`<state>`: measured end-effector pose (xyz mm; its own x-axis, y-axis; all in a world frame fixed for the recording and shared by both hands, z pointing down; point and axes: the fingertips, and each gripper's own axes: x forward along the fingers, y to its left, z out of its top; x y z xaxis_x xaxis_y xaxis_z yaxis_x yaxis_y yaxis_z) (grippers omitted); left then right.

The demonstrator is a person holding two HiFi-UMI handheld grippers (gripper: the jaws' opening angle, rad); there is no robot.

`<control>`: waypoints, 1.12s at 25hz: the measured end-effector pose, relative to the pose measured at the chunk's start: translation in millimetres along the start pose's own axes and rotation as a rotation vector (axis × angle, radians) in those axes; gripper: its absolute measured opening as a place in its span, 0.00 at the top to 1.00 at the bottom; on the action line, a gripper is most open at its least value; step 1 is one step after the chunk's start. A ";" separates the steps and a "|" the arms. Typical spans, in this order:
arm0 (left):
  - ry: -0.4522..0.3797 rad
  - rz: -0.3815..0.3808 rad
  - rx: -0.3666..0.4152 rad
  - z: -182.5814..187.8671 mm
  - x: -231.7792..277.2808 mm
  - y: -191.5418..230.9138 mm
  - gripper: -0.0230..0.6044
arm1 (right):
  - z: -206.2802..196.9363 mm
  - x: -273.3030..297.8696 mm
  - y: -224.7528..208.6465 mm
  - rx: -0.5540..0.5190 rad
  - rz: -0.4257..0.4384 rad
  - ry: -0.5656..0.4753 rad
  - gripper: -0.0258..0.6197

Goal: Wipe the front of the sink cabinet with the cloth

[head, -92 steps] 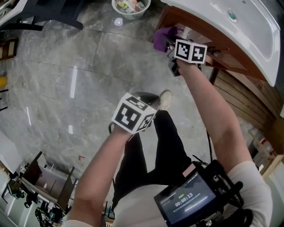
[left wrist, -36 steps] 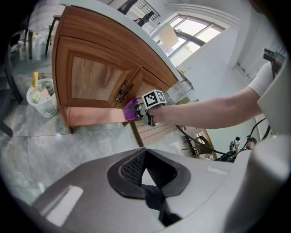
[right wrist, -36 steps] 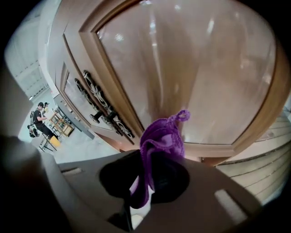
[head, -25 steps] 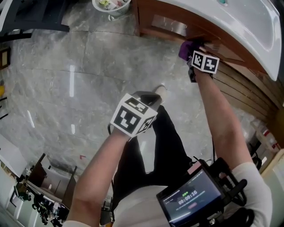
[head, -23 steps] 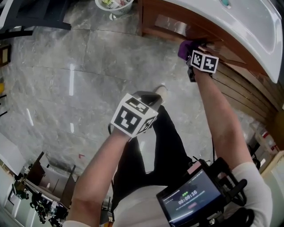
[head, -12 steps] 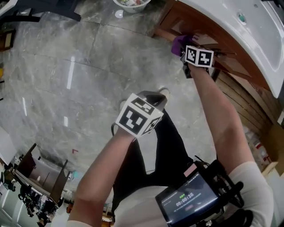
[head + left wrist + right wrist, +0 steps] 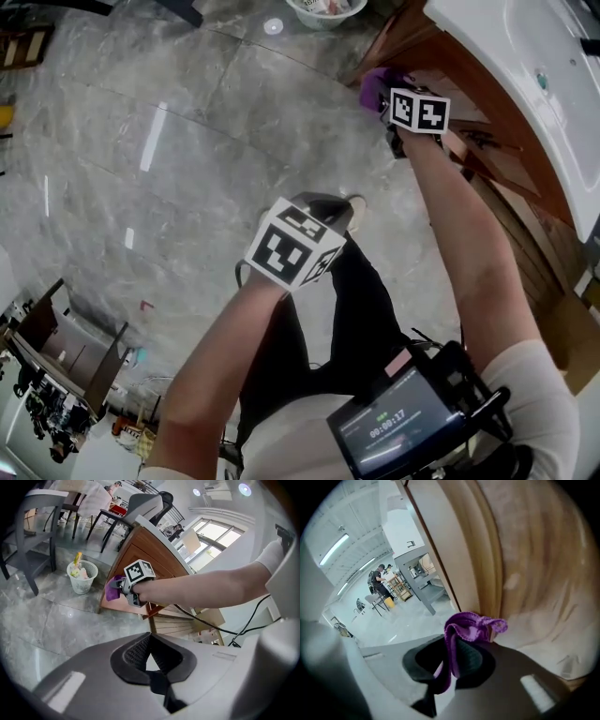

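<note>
My right gripper (image 7: 386,101) is shut on a purple cloth (image 7: 375,86) and holds it against the brown wooden front of the sink cabinet (image 7: 487,150), below the white basin (image 7: 525,84). In the right gripper view the purple cloth (image 7: 464,632) bunches out of the right gripper (image 7: 452,667) and touches the wood panel (image 7: 525,564). The left gripper (image 7: 323,211) hangs over the floor, away from the cabinet, its jaws shut with nothing between them (image 7: 152,660). In the left gripper view the cloth (image 7: 112,585) and the right gripper (image 7: 123,588) show at the cabinet's (image 7: 136,557) corner.
A white waste basket (image 7: 323,7) stands on the grey stone floor (image 7: 141,141) near the cabinet's end. The person's shoe (image 7: 354,208) is on the floor below the cabinet. Chairs (image 7: 42,531) and desks lie further off.
The right gripper with the cloth has slid left along the cabinet front towards its end over the last second. The left gripper has stayed where it was.
</note>
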<state>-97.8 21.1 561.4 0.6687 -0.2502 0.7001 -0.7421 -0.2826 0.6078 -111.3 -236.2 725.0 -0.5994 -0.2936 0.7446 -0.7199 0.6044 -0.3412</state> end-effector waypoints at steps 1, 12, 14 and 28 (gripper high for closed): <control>-0.007 0.003 -0.005 0.2 -2.8 1.3 0.95 | 1.2 0.8 2.8 -0.007 0.003 0.003 0.87; -0.035 -0.003 0.026 9.8 -50.9 -9.3 0.95 | 10.6 -48.8 60.6 -0.015 0.079 -0.025 0.87; -0.029 -0.020 0.059 14.4 -63.1 -19.6 0.95 | 12.0 -77.6 73.5 -0.006 0.083 -0.041 0.87; 0.056 -0.139 0.297 -5.4 -163.4 -149.4 0.95 | -72.6 -368.7 205.4 -0.020 0.023 -0.071 0.87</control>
<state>-96.4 109.1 358.2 0.7531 -0.1409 0.6427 -0.5924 -0.5702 0.5691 -12.8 50.0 422.0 -0.6396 -0.3305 0.6940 -0.6986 0.6265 -0.3456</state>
